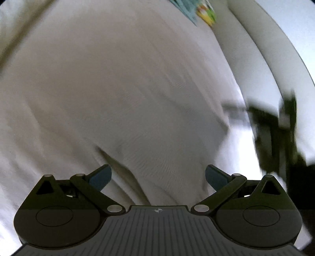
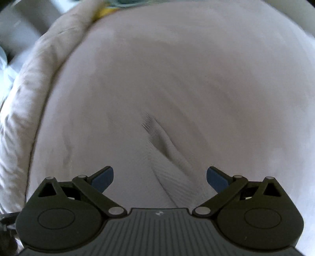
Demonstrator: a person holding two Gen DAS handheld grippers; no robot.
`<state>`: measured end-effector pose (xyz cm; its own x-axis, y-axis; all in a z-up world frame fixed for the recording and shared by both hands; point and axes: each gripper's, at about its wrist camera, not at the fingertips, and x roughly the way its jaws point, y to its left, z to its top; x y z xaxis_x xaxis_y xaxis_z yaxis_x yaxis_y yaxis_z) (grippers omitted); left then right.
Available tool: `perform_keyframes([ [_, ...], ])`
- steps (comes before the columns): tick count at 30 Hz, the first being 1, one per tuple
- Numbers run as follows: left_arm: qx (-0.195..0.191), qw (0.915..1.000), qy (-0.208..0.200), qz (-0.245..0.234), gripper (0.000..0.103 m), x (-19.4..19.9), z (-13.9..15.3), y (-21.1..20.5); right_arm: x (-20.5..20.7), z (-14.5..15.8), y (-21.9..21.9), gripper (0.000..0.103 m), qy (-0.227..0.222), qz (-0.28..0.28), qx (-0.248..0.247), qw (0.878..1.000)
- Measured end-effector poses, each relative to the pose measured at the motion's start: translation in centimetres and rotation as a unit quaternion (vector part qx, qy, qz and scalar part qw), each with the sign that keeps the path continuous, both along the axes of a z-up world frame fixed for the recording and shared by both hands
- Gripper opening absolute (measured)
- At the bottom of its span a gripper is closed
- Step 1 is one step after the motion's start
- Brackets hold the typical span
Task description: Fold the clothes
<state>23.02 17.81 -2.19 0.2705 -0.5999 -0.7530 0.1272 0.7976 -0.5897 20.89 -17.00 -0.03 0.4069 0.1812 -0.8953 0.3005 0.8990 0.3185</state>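
A pale grey-white garment (image 1: 122, 94) fills the left wrist view, spread wide with a long crease near the fingers. My left gripper (image 1: 158, 176) hovers over it, open, its blue pads wide apart with only cloth showing between them. In the right wrist view the same pale garment (image 2: 177, 82) lies flat with a short dark crease near the middle. My right gripper (image 2: 159, 176) is open above it, nothing between its fingers. Motion blur smears both views.
A cream-coloured rumpled cloth edge (image 2: 31, 94) runs along the left. A colourful green-yellow item (image 1: 206, 11) lies at the far top. A blurred dark shape (image 1: 275, 134) stands at the right beside a white cushion edge (image 1: 261, 49).
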Motion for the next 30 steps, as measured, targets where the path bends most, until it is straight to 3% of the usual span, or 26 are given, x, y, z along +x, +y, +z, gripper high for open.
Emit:
perform_keyframes([
  [3,0.001,0.9987,-0.044,0.027,0.103,1.4,0.3,-0.7,-2.0,-3.3,-0.9,0.101,0.02,-0.091,0.057,0.994],
  [6,-0.035,0.9969,-0.067,-0.021,0.103,2.6,0.6,-3.4,-2.5,-6.4,-1.8,0.103,0.016,-0.19,0.101,0.976],
  [7,-0.041,0.9959,-0.067,-0.045,0.103,2.6,0.4,-4.3,-2.1,-6.4,-1.7,0.103,0.007,-0.2,0.109,0.974],
  [9,-0.042,0.9931,-0.06,-0.092,0.103,2.6,-0.3,-5.8,-1.0,-5.1,-1.2,0.103,-0.032,-0.158,0.179,0.97],
  [11,-0.016,0.993,-0.036,-0.112,0.103,2.2,-1.8,-6.2,-0.6,-2.3,0.0,0.103,-0.067,-0.1,0.195,0.973],
  [13,0.005,0.9935,-0.021,-0.112,0.103,2.1,-3.3,-6.0,-0.7,0.2,1.3,0.103,-0.072,-0.033,0.152,0.985],
  [16,0.005,0.9939,-0.019,-0.108,0.103,2.8,-3.8,-5.8,-1.8,2.0,1.6,0.103,-0.037,0.007,-0.007,0.999],
  [18,0.009,0.9934,-0.02,-0.113,0.103,3.7,-3.7,-6.6,-1.7,2.1,3.4,0.103,-0.04,0.035,-0.144,0.988],
  [20,0.015,0.9922,-0.025,-0.121,0.103,3.8,-4.1,-7.4,-1.2,1.6,5.2,0.103,-0.055,0.058,-0.261,0.962],
  [22,0.019,0.9909,-0.031,-0.13,0.103,3.7,-4.1,-7.1,0.0,0.3,5.8,0.103,-0.057,0.056,-0.293,0.953],
  [25,0.022,0.99,-0.032,-0.136,0.103,2.8,-4.3,-6.1,2.2,-4.5,7.8,0.103,-0.002,0.055,-0.311,0.949],
  [26,0.023,0.9896,-0.032,-0.138,0.103,2.5,-4.3,-5.8,1.9,-5.7,7.6,0.103,0.004,0.047,-0.296,0.954],
  [28,0.021,0.9892,-0.03,-0.142,0.103,2.6,-4.7,-6.0,0.3,-5.9,6.2,0.103,-0.011,0.01,-0.247,0.969],
  [30,0.017,0.9899,-0.026,-0.138,0.103,3.2,-4.9,-6.4,-0.5,-5.6,4.9,0.103,0.004,-0.021,-0.204,0.979],
])
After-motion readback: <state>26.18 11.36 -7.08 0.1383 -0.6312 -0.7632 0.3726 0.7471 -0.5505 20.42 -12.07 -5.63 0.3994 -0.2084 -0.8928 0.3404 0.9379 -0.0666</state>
